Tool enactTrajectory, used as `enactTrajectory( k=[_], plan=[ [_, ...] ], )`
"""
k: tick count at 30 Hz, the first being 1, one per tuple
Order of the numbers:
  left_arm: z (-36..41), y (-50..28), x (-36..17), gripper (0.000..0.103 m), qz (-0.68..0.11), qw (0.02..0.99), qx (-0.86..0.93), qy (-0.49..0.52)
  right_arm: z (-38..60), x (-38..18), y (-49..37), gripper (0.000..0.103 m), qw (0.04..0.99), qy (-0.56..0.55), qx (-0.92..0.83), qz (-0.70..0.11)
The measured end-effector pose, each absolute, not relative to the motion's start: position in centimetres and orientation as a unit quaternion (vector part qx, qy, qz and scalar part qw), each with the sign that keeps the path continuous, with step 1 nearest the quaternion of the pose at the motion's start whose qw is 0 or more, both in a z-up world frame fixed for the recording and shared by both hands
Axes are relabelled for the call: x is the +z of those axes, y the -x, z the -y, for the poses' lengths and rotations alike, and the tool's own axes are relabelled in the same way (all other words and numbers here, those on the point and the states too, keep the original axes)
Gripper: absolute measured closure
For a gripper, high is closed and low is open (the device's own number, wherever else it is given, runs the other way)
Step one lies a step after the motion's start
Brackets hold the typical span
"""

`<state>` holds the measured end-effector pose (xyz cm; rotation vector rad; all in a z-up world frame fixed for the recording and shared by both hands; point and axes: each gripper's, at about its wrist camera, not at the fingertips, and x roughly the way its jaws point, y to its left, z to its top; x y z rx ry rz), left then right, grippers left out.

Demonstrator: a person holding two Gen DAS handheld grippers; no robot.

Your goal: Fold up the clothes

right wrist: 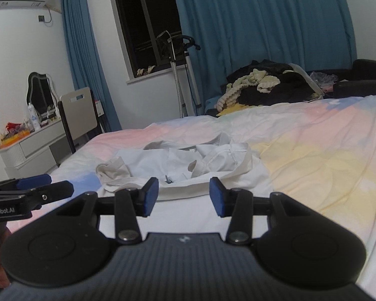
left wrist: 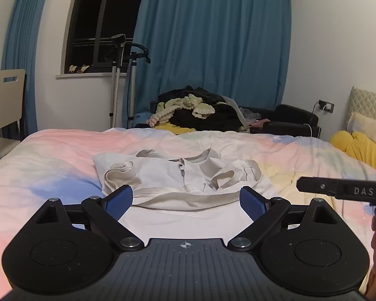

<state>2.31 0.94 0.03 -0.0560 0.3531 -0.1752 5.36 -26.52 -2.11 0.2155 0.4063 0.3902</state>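
Note:
A white T-shirt (left wrist: 173, 175) lies partly folded and rumpled on the pastel bed sheet (left wrist: 50, 155), its sleeves turned in over the body and its hem nearest me. My left gripper (left wrist: 186, 200) is open and empty, its blue pads just short of the hem. In the right wrist view the same shirt (right wrist: 188, 160) lies ahead, and my right gripper (right wrist: 184, 195) is open and empty above its near edge. The left gripper shows at the left edge of the right wrist view (right wrist: 35, 188), and the right gripper at the right edge of the left wrist view (left wrist: 338, 188).
A pile of dark and cream clothes (left wrist: 198, 110) sits beyond the bed's far edge. A yellow cushion (left wrist: 361, 148) lies at the right. A garment steamer (left wrist: 120, 75) stands by the window. A chair (right wrist: 80, 110) and a dresser (right wrist: 30, 145) stand to the left.

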Motion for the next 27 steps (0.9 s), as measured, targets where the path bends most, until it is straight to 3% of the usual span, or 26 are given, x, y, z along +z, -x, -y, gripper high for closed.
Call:
enactTrajectory(
  k=[13,17,27],
  plan=[
    [-1.8,-1.5,-0.4,0.006,-0.18,0.98,-0.068,0.044,25.7,-2.8,-3.5,0.055,0.96,-0.084,0.182,-0.195],
    [-2.2,-1.6,-0.4,0.006,-0.181,0.979,-0.068,0.056,25.7,-3.0,-3.6,0.045,0.96,-0.092,0.179,-0.194],
    [-2.5,-2.0,-1.0,0.004,-0.2,0.977,-0.05,0.057,24.3,-3.2,-3.9,0.045,0.959,-0.069,0.195,-0.194]
  ],
)
